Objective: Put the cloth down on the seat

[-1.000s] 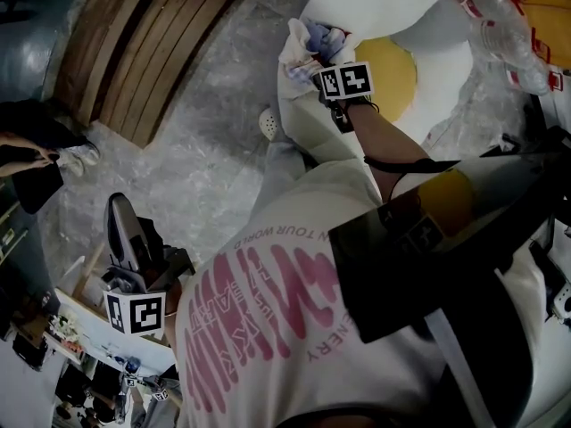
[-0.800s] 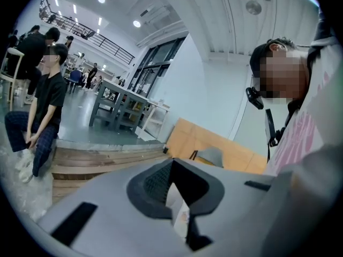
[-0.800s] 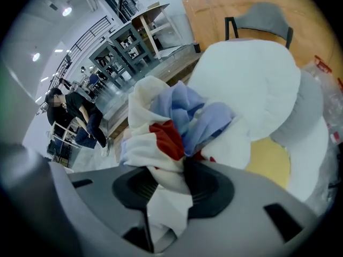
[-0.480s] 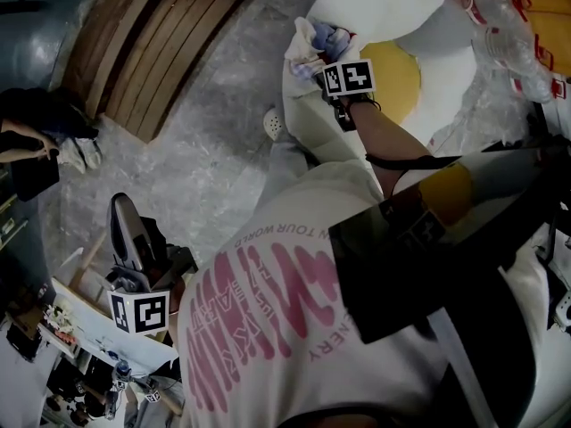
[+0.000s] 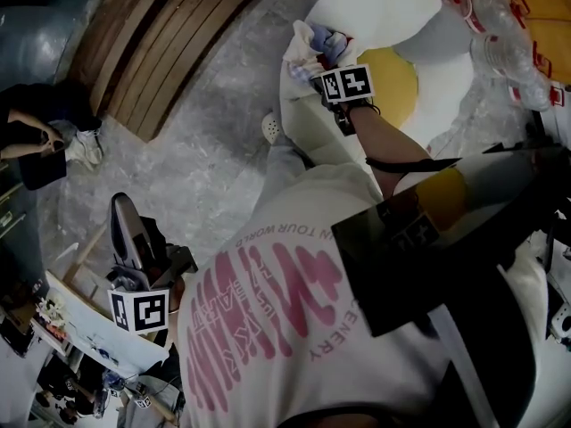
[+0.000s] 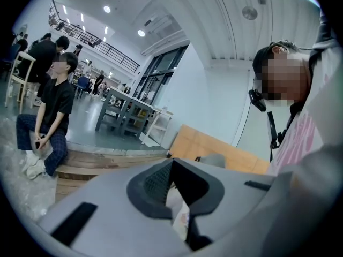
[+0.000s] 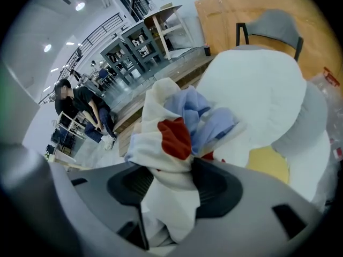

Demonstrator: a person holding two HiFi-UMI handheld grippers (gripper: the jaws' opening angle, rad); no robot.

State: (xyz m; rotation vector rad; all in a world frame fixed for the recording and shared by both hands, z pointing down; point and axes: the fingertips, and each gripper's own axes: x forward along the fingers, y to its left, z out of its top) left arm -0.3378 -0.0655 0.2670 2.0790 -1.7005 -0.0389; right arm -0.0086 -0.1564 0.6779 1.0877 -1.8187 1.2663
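The cloth (image 5: 312, 45), a white bundle with blue and red patches, rests against the left rim of the round white seat (image 5: 384, 7), which has a yellow cushion (image 5: 397, 78). My right gripper (image 5: 326, 62) is right at the bundle. In the right gripper view the cloth (image 7: 179, 127) stands bunched between the pads (image 7: 217, 189) while the jaws of the right gripper (image 7: 171, 183) are opening and no longer pinch it. The seat (image 7: 257, 84) lies just behind. My left gripper (image 5: 122, 226) is held low at my left side, away from the seat. In its own view the left gripper (image 6: 172, 189) has its jaws together.
Wooden planks (image 5: 152, 43) lie on the film-covered floor (image 5: 214, 150) at upper left. A person (image 5: 36, 136) sits beyond them. Clear plastic packaging (image 5: 504, 38) lies right of the seat. My white shoe (image 5: 269, 125) shows near the seat's base.
The right gripper and the cloth stay at the seat's rim, barely shifted. The left gripper keeps its place at my side.
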